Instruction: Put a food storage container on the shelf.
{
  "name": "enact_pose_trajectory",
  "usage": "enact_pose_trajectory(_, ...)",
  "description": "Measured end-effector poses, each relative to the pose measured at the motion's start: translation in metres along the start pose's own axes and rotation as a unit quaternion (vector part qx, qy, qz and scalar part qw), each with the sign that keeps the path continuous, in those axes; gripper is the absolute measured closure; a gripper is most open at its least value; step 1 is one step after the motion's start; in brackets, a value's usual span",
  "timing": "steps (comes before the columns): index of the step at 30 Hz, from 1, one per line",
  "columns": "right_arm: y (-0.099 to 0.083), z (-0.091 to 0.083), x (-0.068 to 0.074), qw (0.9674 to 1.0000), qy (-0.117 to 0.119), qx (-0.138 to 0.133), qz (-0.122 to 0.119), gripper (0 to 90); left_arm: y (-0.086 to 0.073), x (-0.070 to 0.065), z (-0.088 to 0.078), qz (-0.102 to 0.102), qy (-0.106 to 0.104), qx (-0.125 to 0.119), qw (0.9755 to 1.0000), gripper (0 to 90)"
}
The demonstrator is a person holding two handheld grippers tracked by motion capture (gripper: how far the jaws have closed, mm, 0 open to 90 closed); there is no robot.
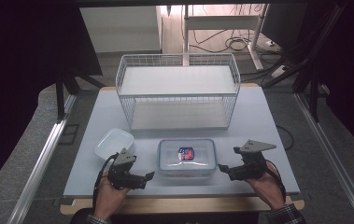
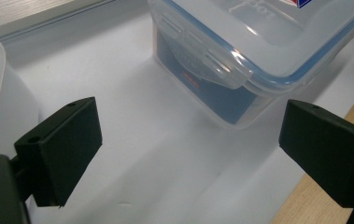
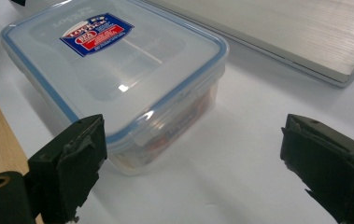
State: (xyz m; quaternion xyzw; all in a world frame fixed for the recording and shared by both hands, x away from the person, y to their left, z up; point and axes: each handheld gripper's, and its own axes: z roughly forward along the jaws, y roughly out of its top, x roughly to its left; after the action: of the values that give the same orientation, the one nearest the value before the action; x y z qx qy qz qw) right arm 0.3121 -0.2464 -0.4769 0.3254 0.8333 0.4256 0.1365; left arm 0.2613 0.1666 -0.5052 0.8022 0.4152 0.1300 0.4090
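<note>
We hold the left hand-held gripper (image 1: 149, 176) and right hand-held gripper (image 1: 221, 168) wide open and empty either side of the lidded container (image 1: 187, 157) at the bench's (image 1: 254, 121) near edge; rigid, light, slick plastic, best gripped by its short ends.

You can see a white wire basket (image 1: 178, 91) standing at the far side of the white table (image 1: 258, 121). It has two flat shelves, one up high and one down low. A small white tub (image 1: 113, 142) sits in front of the basket, near its left corner, with no lid on it. Behind the basket, black cables (image 1: 233, 43) lie on the floor.
</note>
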Motion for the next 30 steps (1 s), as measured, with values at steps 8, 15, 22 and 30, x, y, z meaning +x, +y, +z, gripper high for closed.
enact_pose_trajectory(8, 0.014, 0.007, 0.007, 1.0000, 0.006, 0.003, 0.004, 2.3, 0.020, -0.003, 0.004, -0.011, -0.007, 0.006, 0.9999, 7.8)
enact_pose_trajectory(15, 0.024, 0.012, 0.010, 0.9990, 0.010, 0.039, 0.018, 10.2, 0.035, 0.000, 0.019, -0.005, -0.022, 0.015, 0.9996, 10.5)
enact_pose_trajectory(22, 0.030, 0.027, 0.005, 0.9978, 0.036, 0.052, 0.019, 12.2, 0.048, 0.003, 0.036, -0.009, -0.037, 0.019, 0.9991, 16.3)
enact_pose_trajectory(30, 0.028, 0.050, -0.005, 0.9896, 0.100, 0.078, 0.069, 8.2, 0.044, 0.019, 0.046, -0.070, -0.087, 0.019, 0.9935, 9.8)
